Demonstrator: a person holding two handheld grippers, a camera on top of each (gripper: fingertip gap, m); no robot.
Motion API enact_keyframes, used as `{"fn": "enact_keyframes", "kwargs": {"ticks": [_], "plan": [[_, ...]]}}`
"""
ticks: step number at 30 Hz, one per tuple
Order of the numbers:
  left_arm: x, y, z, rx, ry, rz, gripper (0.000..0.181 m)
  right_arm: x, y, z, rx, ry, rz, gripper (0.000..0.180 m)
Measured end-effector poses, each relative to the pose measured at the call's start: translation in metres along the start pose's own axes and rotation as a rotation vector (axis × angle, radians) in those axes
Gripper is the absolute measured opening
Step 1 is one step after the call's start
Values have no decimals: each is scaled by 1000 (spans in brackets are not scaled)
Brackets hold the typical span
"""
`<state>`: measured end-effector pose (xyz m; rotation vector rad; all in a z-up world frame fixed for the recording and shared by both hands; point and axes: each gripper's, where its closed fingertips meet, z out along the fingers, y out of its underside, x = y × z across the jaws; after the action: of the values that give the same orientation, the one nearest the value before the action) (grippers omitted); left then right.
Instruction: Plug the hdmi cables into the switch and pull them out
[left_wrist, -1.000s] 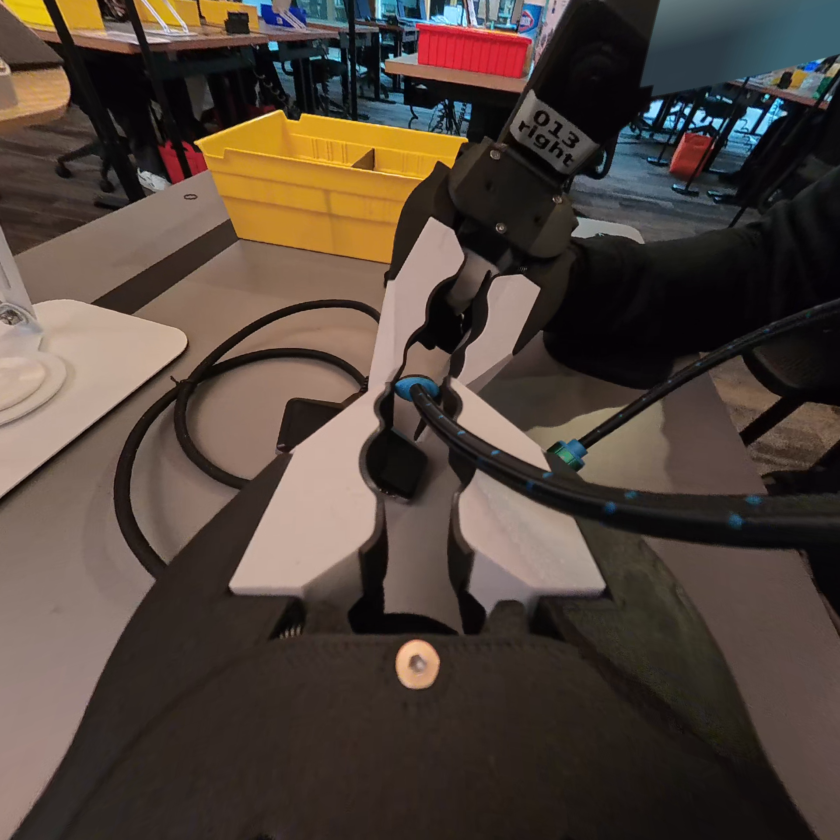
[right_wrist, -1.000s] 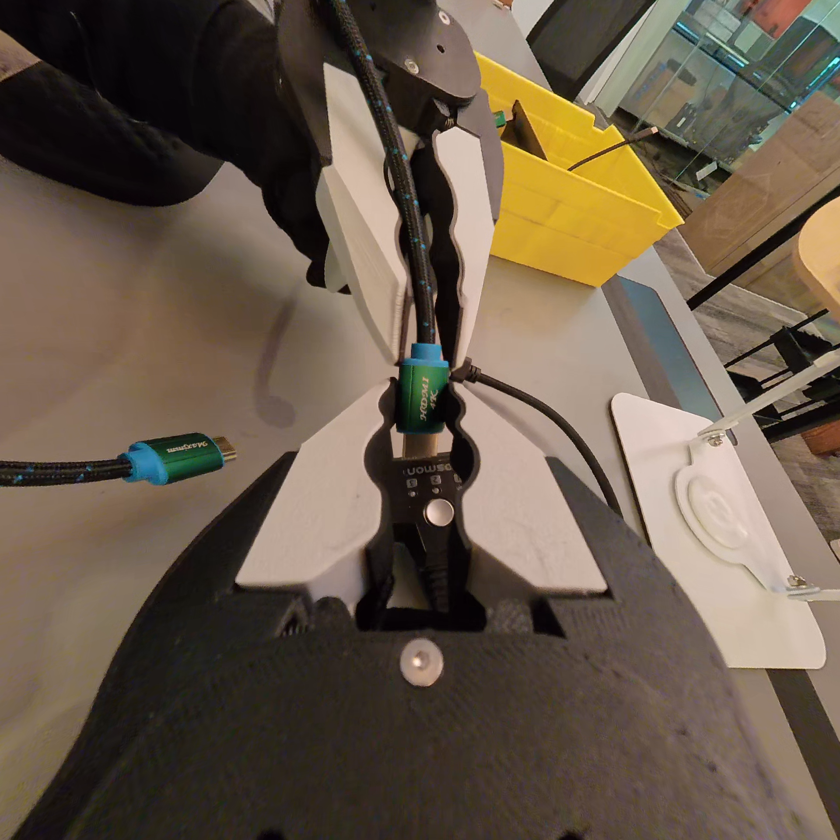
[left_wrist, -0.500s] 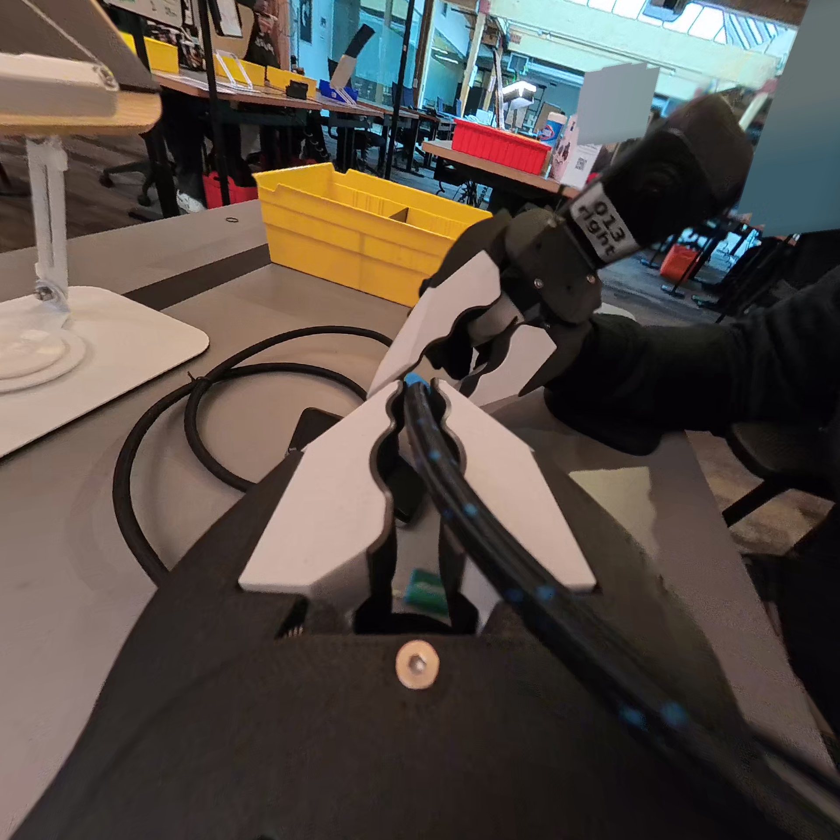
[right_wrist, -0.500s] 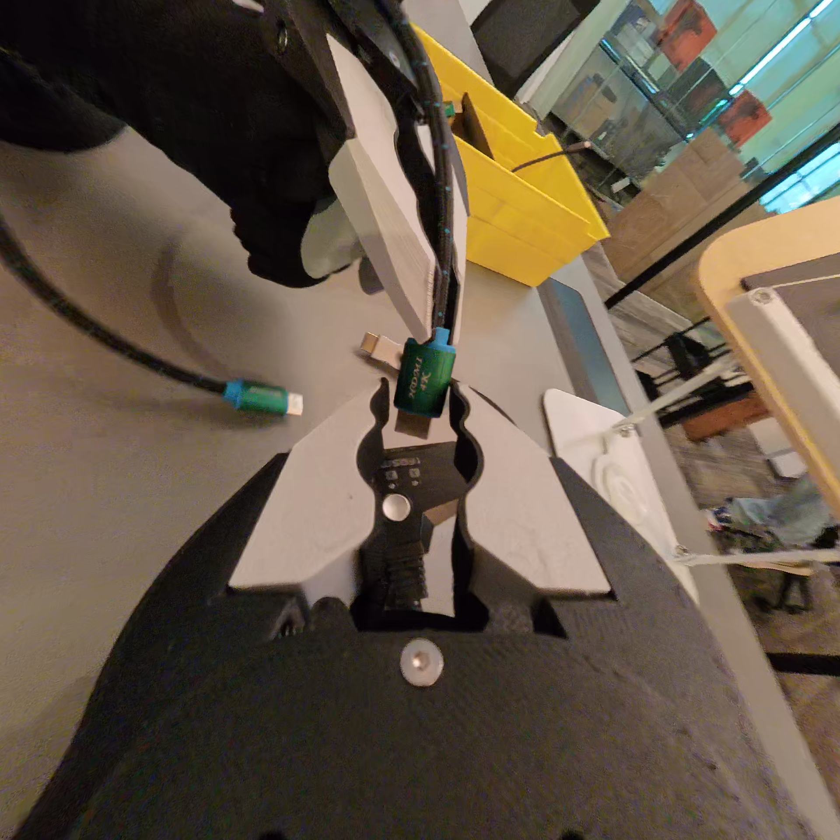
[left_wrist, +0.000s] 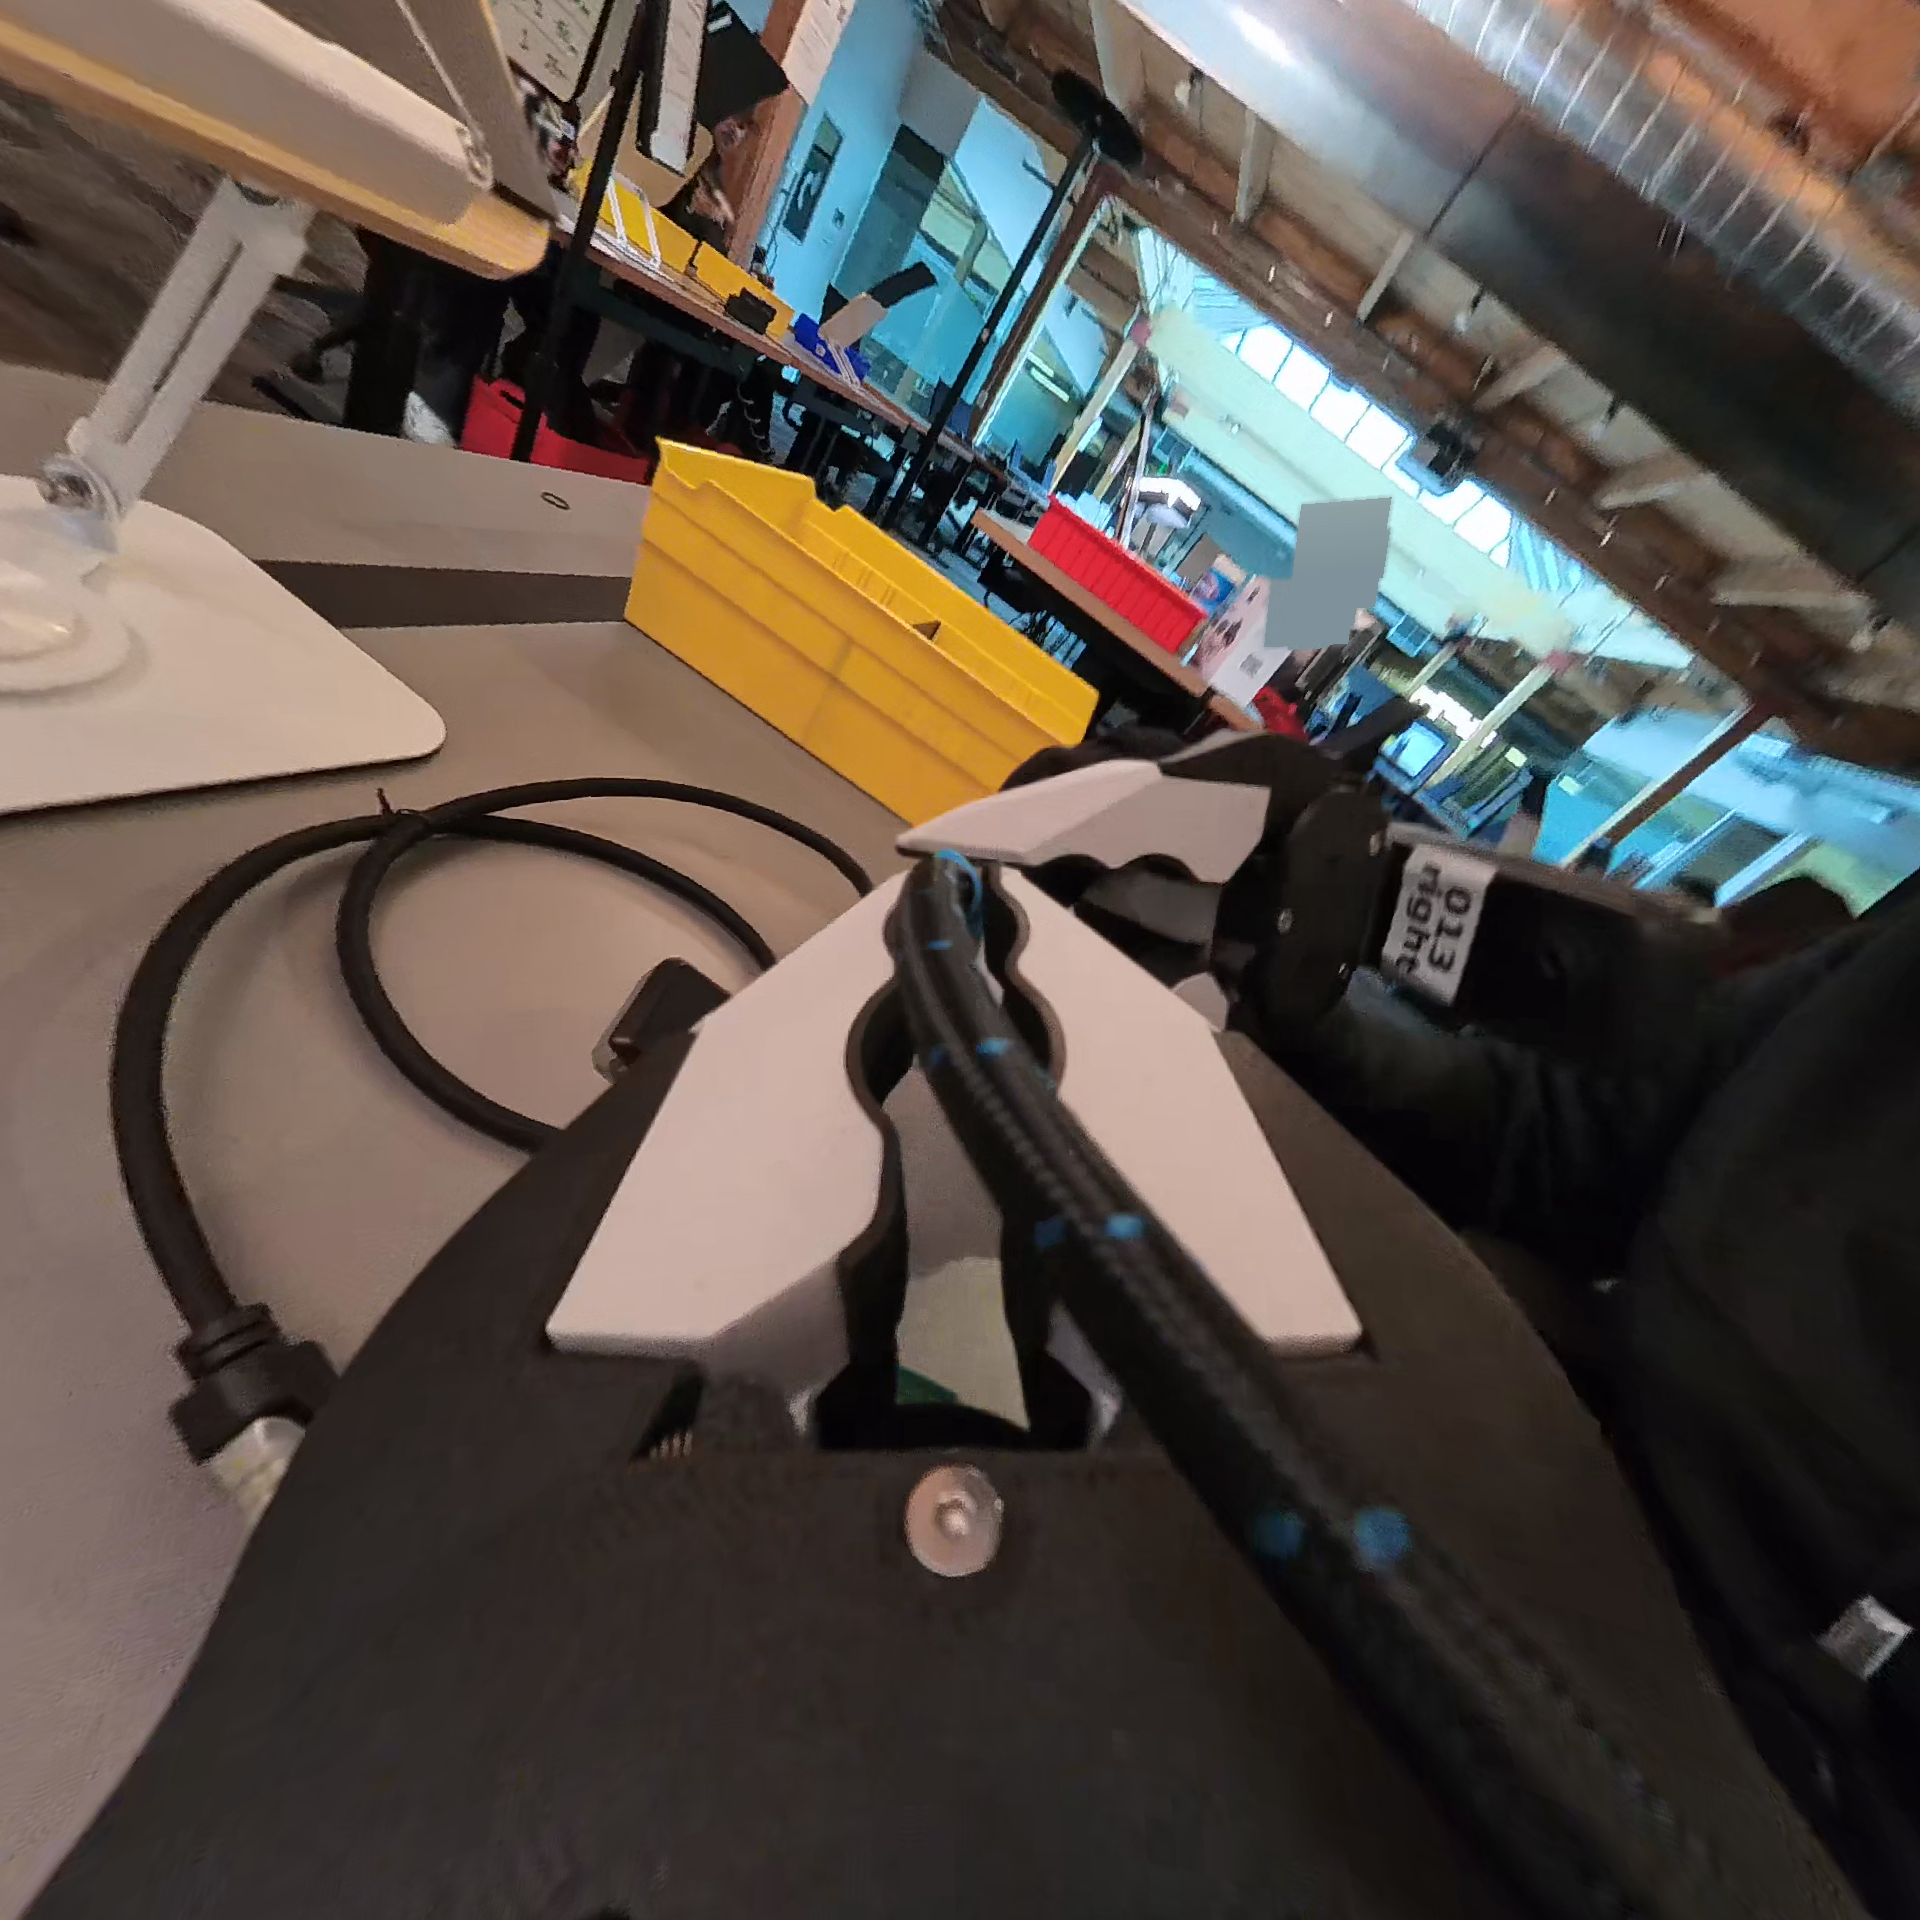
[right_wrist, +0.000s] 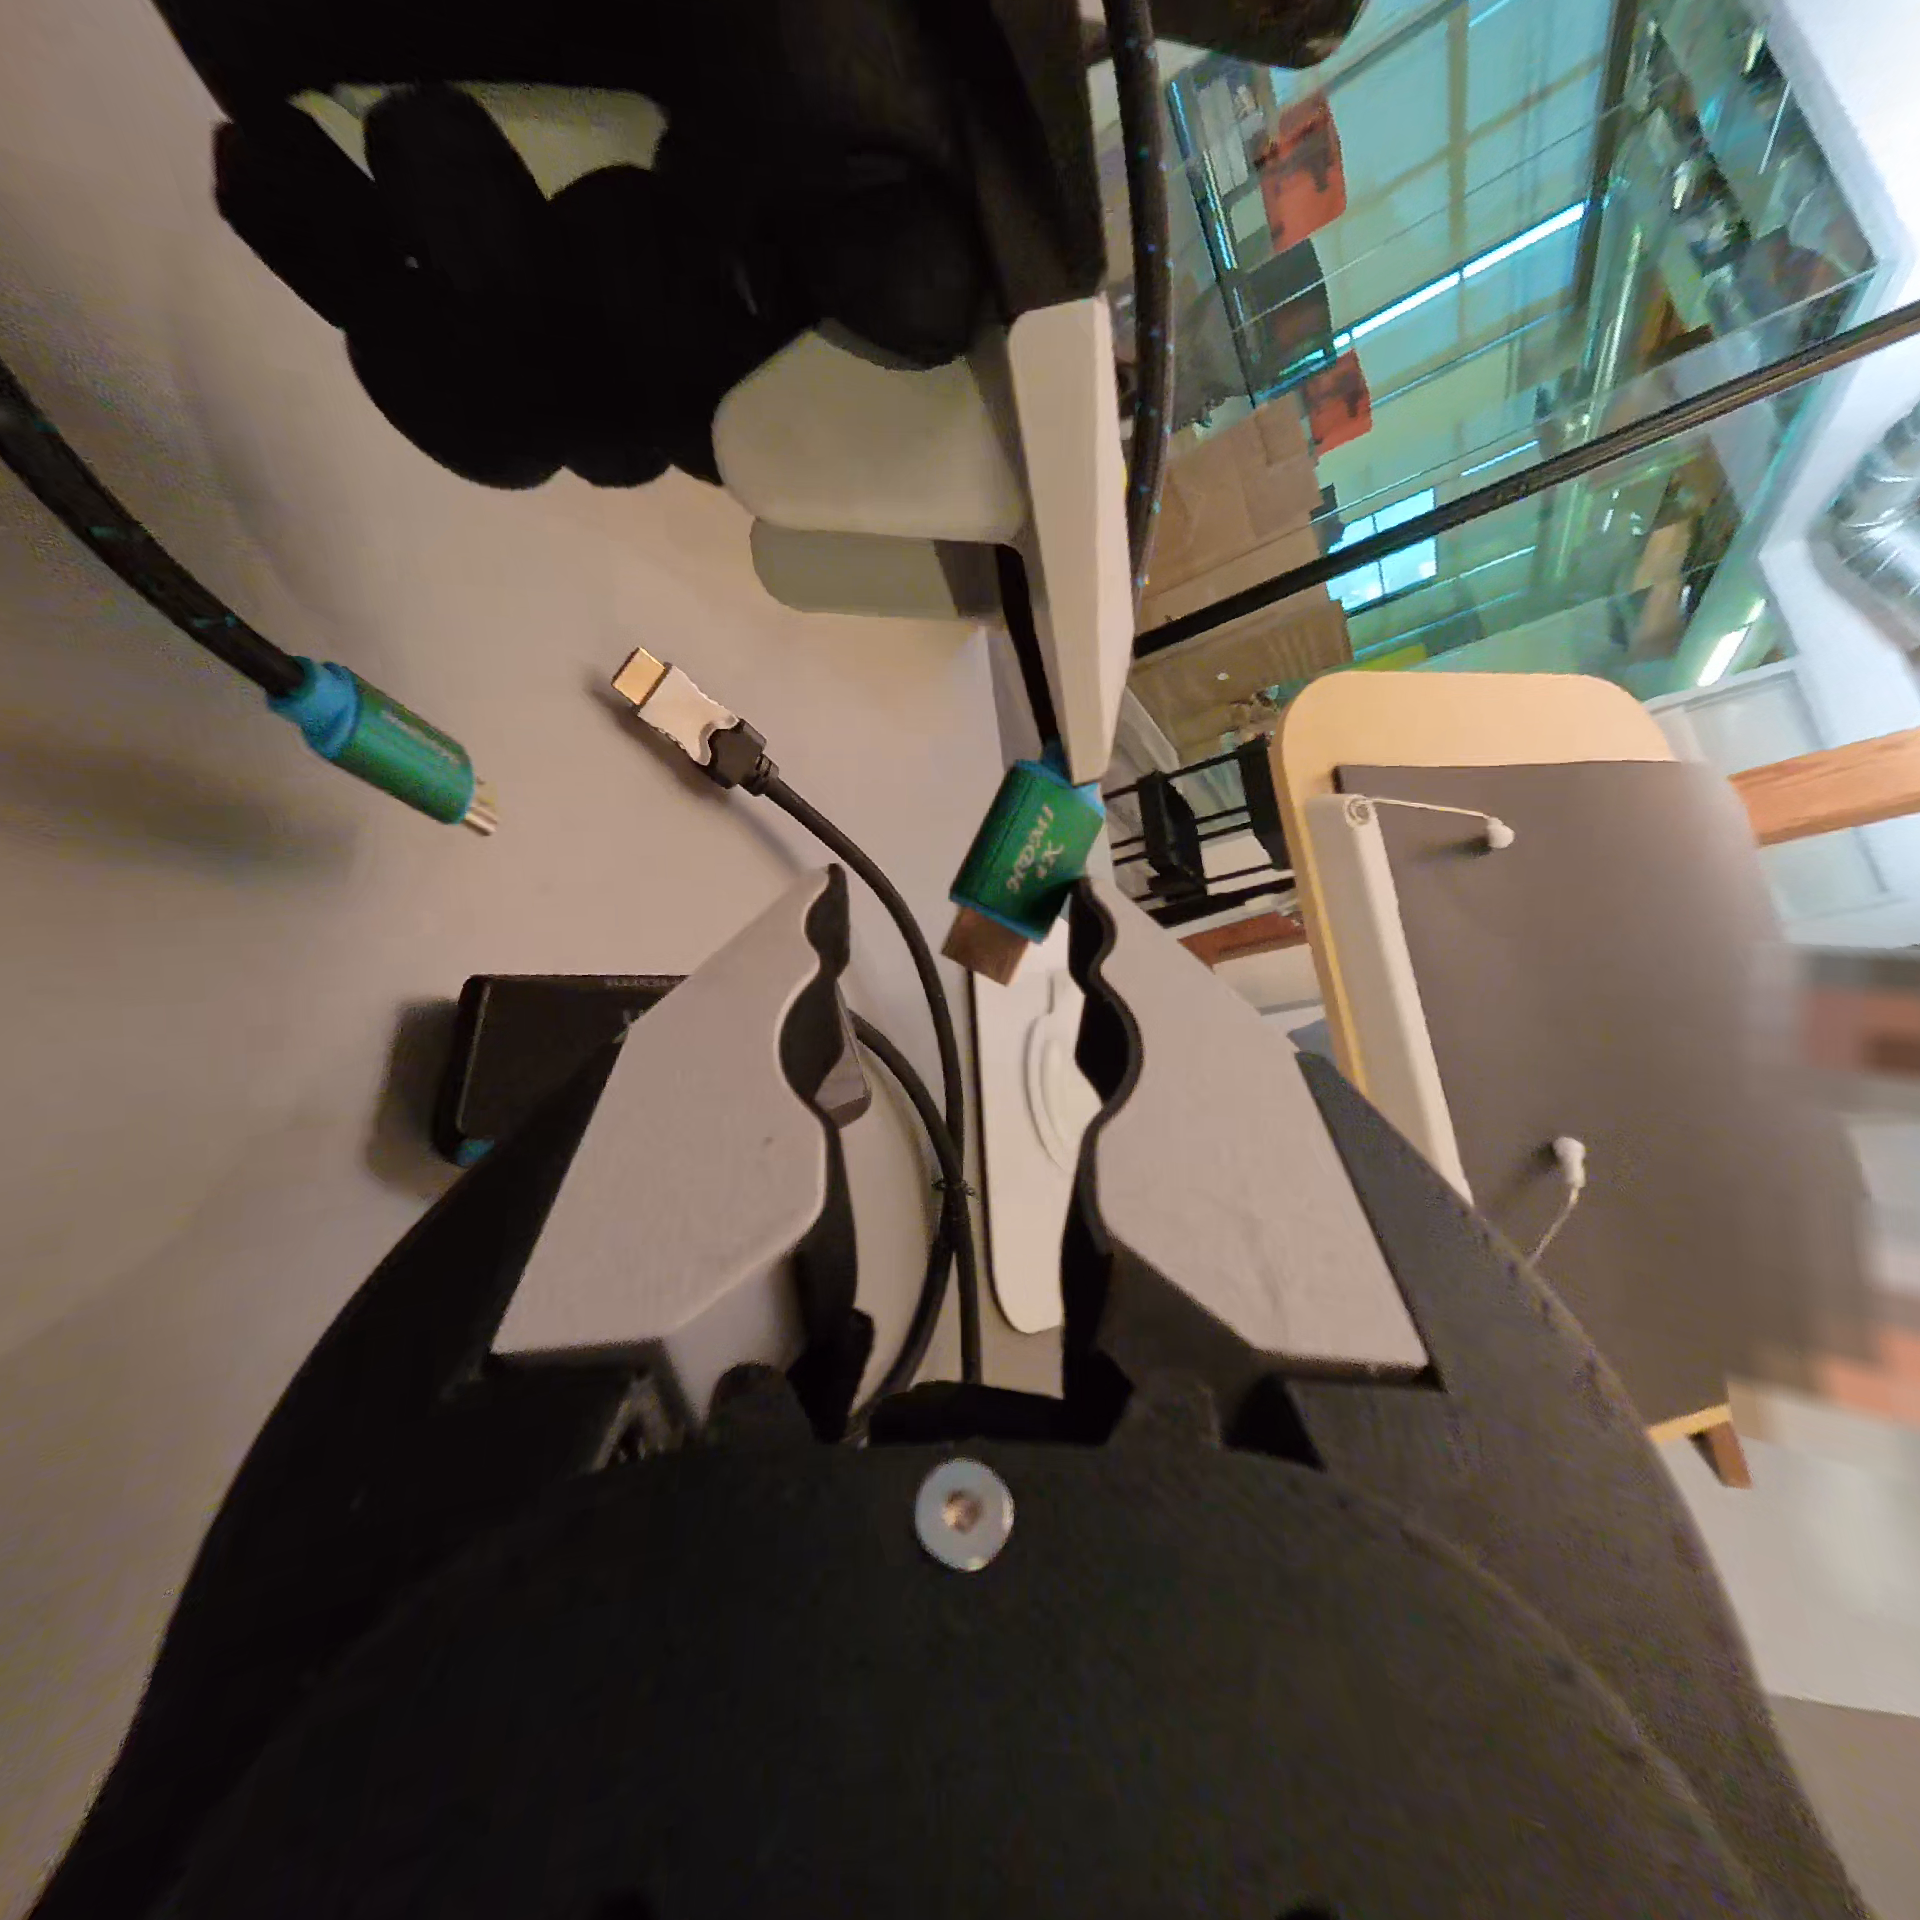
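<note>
My left gripper (left_wrist: 951, 894) is shut on a black braided HDMI cable (left_wrist: 1101, 1226) just behind its green plug. In the right wrist view that plug (right_wrist: 1023, 857) hangs free from the left gripper (right_wrist: 1081, 769), gold tip down, above the table. My right gripper (right_wrist: 956, 894) is open and holds nothing. The black switch (right_wrist: 540, 1049) lies on the grey table (right_wrist: 260, 935), partly hidden behind the right gripper's left finger. Its thin black lead (right_wrist: 904, 935) passes between the open fingers and ends in a silver plug (right_wrist: 675, 717). A second green plug (right_wrist: 384, 743) lies on the table.
A yellow bin (left_wrist: 852, 665) stands at the back of the table. A white stand base (left_wrist: 208, 675) sits at the left. A thick black cable (left_wrist: 416, 831) lies coiled in front of it. The right gripper (left_wrist: 1039, 847) and a black-gloved hand are close ahead of my left gripper. Less than 4 cm separates the two grippers' tips. The right tips stand about 8 centimeters off the black switch (right_wrist: 540, 1049).
The green plug has come out of the switch and risen with my left gripper. My right gripper has opened, and the switch now lies on the table.
</note>
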<state>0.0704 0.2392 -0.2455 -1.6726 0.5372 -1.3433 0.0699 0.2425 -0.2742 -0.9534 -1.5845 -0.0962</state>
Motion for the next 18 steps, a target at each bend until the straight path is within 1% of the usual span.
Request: {"fn": "enact_keyframes", "kwargs": {"ticks": [2, 6, 9, 12, 14, 16, 18], "plan": [[0, -1, 1, 20, 10, -76, 8, 3, 2, -1, -14, 22, -20, 37], [5, 3, 5, 35, 38, -178, 8, 10, 3, -5, -22, 53, -26, 19], [6, 3, 5, 43, 39, -185, 8, 9, 2, -7, -11, 31, 4, 18], [4, 7, 4, 21, 19, -127, 9, 3, 1, -6, 39, -36, 124, 18], [2, 9, 4, 4, -11, -65, 14, 0, -1, -6, 81, -83, 208, 17], [0, 17, 4, -44, -42, 18, 24, -3, -2, -7, 100, -123, 252, 17], [-2, 24, 5, -97, -73, 107, 40, -9, -3, -6, 109, -158, 265, 17]]}}
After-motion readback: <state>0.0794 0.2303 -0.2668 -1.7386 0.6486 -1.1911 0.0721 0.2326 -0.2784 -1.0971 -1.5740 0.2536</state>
